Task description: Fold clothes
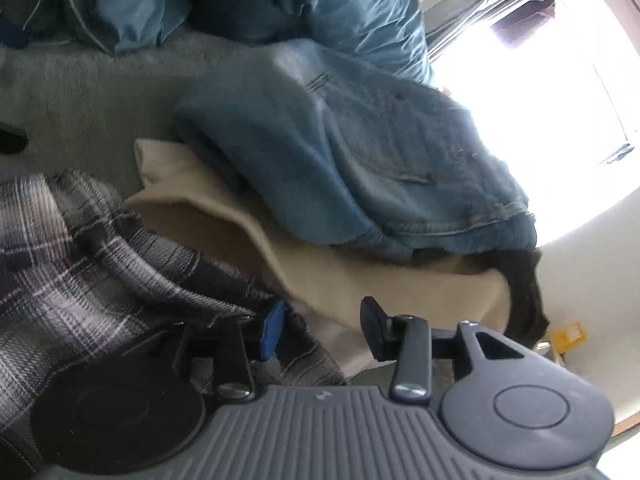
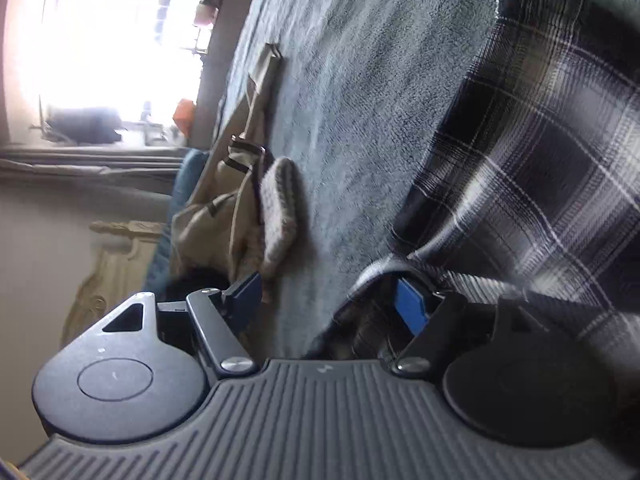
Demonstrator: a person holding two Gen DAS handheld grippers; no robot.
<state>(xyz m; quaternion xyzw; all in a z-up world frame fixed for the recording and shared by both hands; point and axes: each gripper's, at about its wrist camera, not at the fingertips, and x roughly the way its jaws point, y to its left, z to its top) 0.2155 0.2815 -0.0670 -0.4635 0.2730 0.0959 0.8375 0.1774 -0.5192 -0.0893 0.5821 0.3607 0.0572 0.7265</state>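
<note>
A black, grey and white plaid garment (image 1: 80,240) lies bunched on the grey bed cover (image 1: 80,92). My left gripper (image 1: 322,330) is open; the plaid cloth drapes over its left finger, whose blue pad (image 1: 272,330) pokes out, and the right finger stands free above a beige cloth (image 1: 320,276). In the right wrist view the plaid garment (image 2: 540,152) spreads across the bed cover (image 2: 360,80). My right gripper (image 2: 328,306) is open too. A plaid edge wraps its right finger around the blue pad (image 2: 412,312), while its left finger is bare.
Folded blue jeans (image 1: 360,152) rest on the beige cloth, with a dark garment (image 1: 524,292) under their right end. Blue pillows (image 1: 340,4) lie behind. In the right wrist view a beige garment pile (image 2: 224,216) and a knitted grey piece (image 2: 280,208) sit near the bed's edge by a bright window (image 2: 100,40).
</note>
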